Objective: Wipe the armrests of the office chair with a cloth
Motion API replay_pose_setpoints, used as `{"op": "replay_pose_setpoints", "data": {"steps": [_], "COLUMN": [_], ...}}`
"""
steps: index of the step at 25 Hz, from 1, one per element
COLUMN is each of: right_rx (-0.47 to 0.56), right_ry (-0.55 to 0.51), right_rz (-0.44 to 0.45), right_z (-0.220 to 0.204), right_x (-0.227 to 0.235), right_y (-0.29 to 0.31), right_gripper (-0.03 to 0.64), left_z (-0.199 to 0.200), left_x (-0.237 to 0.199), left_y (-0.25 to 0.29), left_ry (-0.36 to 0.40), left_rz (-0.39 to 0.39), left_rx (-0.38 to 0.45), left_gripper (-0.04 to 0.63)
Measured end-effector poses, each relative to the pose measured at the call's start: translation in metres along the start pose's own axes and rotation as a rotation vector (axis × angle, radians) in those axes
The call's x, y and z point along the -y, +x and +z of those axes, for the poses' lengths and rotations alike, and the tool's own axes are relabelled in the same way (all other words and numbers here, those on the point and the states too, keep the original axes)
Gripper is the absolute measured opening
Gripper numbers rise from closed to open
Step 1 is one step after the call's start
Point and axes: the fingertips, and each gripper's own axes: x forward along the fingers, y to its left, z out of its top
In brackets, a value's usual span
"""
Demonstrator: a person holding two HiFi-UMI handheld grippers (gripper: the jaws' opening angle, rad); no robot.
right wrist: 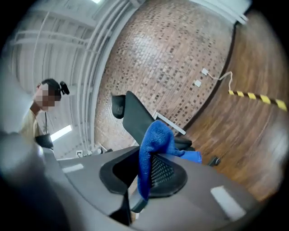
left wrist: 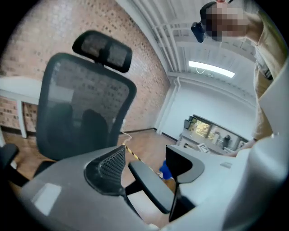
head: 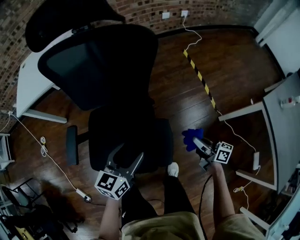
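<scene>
So far: wiping looks unstarted; the cloth (head: 190, 137) is beside the chair (head: 103, 70).
Your right tool (head: 198, 142): clamped on the cloth.
Your left tool (head: 127, 153): jaws apart, armrest (left wrist: 151, 187) between them, ungripped.

Grey desk (head: 281, 126) past right edge; white desk (head: 30, 89) partly behind office chair (head: 101, 70)

Brick wall (head: 140, 9), dark wood floor (head: 234, 61), white desk (head: 33, 84)

Count was: one office chair (head: 108, 79), centre-left. One blue cloth (head: 190, 136). Two grippers: left gripper (head: 127, 154), right gripper (head: 197, 141). Two desks: white desk (head: 33, 82) upper left, grey desk (head: 281, 124) right edge. One striped tape strip (head: 199, 76). Two wall sockets (head: 165, 15), top edge.
</scene>
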Motion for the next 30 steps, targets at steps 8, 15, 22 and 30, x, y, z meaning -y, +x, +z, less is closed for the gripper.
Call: {"op": "replay_pose_setpoints", "data": {"steps": [8, 15, 22, 30], "right_rx": [-0.071, 0.06, 0.02, -0.12], "right_ry": [-0.609, -0.974, -0.988, -0.935], "right_rz": [-0.041, -0.064, 0.07, 0.188], "right_z": [0.069, 0.101, 0.024, -0.128], "right_x": [-0.223, -0.365, -0.446, -0.508], "right_y": [0.074, 0.1, 0.138, 0.23], "right_gripper": [0.029, 0.029, 0.029, 0.03], "left_z": [0.136, 0.209, 0.212, 0.166], "left_x": [0.015, 0.048, 0.048, -0.004], "left_y": [-0.103, -0.188, -0.291, -0.44], "left_ry": [0.095, 0.16, 0.222, 0.193], "left_rz": [0.378, 0.476, 0.474, 0.519], "left_rx": [0.271, 0.435, 0.512, 0.514], "left_gripper": [0.275, 0.273, 0.264, 0.265]}}
